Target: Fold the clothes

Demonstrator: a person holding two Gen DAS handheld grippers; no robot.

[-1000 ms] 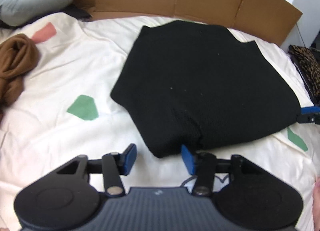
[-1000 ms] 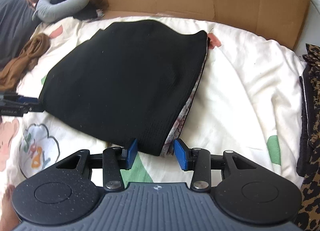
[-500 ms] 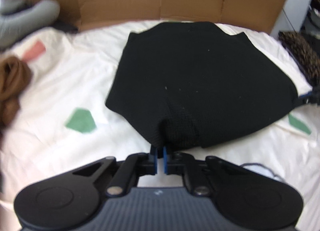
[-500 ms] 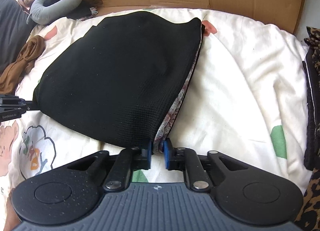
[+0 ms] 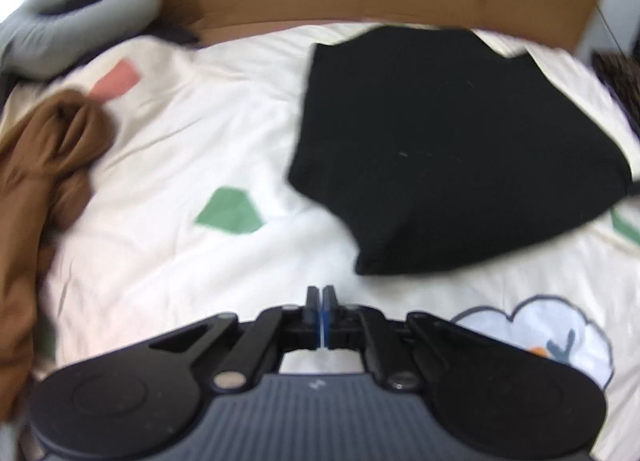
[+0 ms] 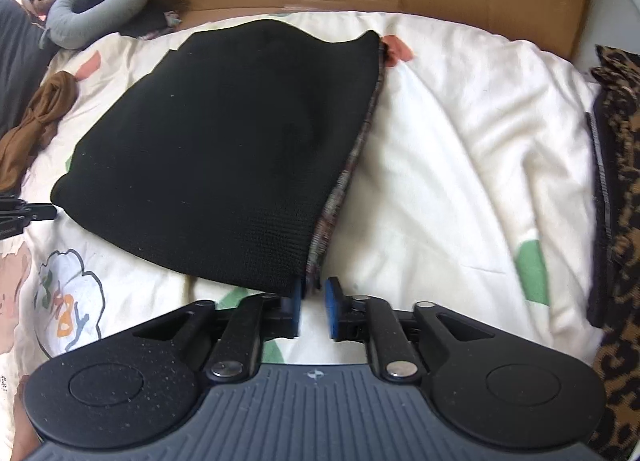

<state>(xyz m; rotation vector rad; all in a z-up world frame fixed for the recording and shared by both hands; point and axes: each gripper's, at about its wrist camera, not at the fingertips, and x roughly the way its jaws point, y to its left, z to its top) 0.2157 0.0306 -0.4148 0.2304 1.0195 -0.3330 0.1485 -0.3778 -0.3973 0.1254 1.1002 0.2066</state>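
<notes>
Half a second on, our left gripper (image 5: pixel 319 297) has come off the corner of the black garment (image 5: pixel 452 149) it pinched and drawn back over the quilt (image 5: pixel 168 261), jaws pressed together on nothing; our right gripper (image 6: pixel 313 301) has parted its jaws, the near corner lying just at their tips; the garment rests folded flat mid-quilt, patterned lining showing along one edge; we judge a release after a fold; whether another fold follows, or the brown garment (image 5: pixel 44 165), we cannot tell.

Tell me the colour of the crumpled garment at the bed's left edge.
Brown crumpled garment, clearest in the left wrist view.
</notes>
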